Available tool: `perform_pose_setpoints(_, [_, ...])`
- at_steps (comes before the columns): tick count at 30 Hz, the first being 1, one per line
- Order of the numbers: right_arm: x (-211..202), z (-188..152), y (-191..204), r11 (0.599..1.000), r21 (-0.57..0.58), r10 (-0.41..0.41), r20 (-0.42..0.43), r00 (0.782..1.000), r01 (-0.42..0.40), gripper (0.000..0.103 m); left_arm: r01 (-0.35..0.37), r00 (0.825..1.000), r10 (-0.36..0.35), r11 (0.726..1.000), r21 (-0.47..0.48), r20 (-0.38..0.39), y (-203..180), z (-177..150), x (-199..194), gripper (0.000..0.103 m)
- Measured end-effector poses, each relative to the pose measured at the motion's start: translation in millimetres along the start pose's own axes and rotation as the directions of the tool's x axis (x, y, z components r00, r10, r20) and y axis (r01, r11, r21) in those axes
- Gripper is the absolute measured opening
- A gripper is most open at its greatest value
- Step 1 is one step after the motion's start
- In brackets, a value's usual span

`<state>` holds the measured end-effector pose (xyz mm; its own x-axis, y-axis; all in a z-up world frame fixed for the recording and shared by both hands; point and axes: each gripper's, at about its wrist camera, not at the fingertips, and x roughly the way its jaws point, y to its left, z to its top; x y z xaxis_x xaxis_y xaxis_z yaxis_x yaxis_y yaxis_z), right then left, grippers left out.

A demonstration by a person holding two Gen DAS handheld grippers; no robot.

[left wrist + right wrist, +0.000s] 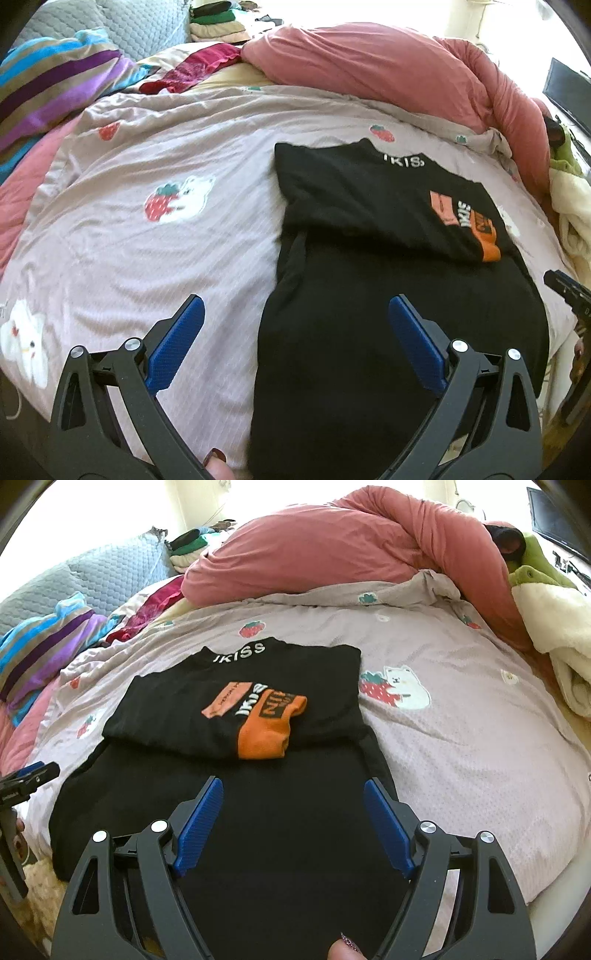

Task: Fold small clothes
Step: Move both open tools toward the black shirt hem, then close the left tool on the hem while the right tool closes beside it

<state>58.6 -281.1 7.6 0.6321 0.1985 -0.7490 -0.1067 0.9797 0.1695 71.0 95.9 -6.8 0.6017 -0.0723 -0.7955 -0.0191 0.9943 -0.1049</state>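
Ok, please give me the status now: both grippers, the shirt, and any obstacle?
Left hand-held gripper open, empty. Right hand-held gripper open, above black shirt. Shirt partly folded on bedspread. Nothing in the way.

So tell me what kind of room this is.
Most likely a bedroom: a bed with a strawberry-print cover, a bunched pink duvet and a quilted grey pillow. The black T-shirt lies on it.

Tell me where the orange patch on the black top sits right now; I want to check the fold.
The orange patch lies on the folded upper layer of the black top, centre of the right wrist view, below the white collar lettering and beyond the open right gripper.
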Motion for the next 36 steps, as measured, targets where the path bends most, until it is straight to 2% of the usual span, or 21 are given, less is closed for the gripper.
perform_pose_setpoints(11, [-15,-26,-7,1.000,-0.018,0.000,-0.025,1.000,0.000,0.078,0.023,0.999,-0.024,1.000,-0.019,-0.032,5,-42,-11,0.093])
perform_pose_setpoints(13, [-18,-31,-9,1.000,-0.021,-0.005,-0.030,1.000,0.004,0.078,0.041,0.998,-0.042,0.999,-0.033,-0.041,9,-50,-12,0.087])
perform_pose_setpoints(16, [-22,-37,-14,1.000,-0.019,-0.014,-0.037,0.999,0.013,0.078,0.079,0.994,-0.085,0.993,-0.090,-0.067,18,-61,-10,0.065])
perform_pose_setpoints(17, [-23,-39,-16,1.000,-0.017,-0.016,-0.039,0.999,0.015,0.078,0.085,0.993,-0.092,0.991,-0.101,-0.073,20,-65,-9,0.062])
perform_pose_setpoints(19, [-24,-42,-19,1.000,-0.015,-0.019,-0.043,0.999,0.018,0.078,0.084,0.993,-0.092,0.991,-0.101,-0.078,21,-70,-10,0.051])
perform_pose_setpoints(22, [-27,-47,-22,1.000,-0.012,-0.021,-0.049,0.999,0.020,0.078,0.086,0.991,-0.095,0.991,-0.097,-0.092,22,-77,-10,0.039])
perform_pose_setpoints(28, [-29,-59,-24,1.000,-0.016,-0.001,-0.082,0.997,-0.001,0.078,0.093,0.989,-0.102,0.992,-0.086,-0.105,23,-85,-13,0.029])
perform_pose_setpoints(36, [-28,-81,-31,1.000,-0.006,0.026,-0.151,0.988,-0.027,0.078,0.129,0.983,-0.139,0.988,-0.091,-0.121,22,-98,-19,0.024])
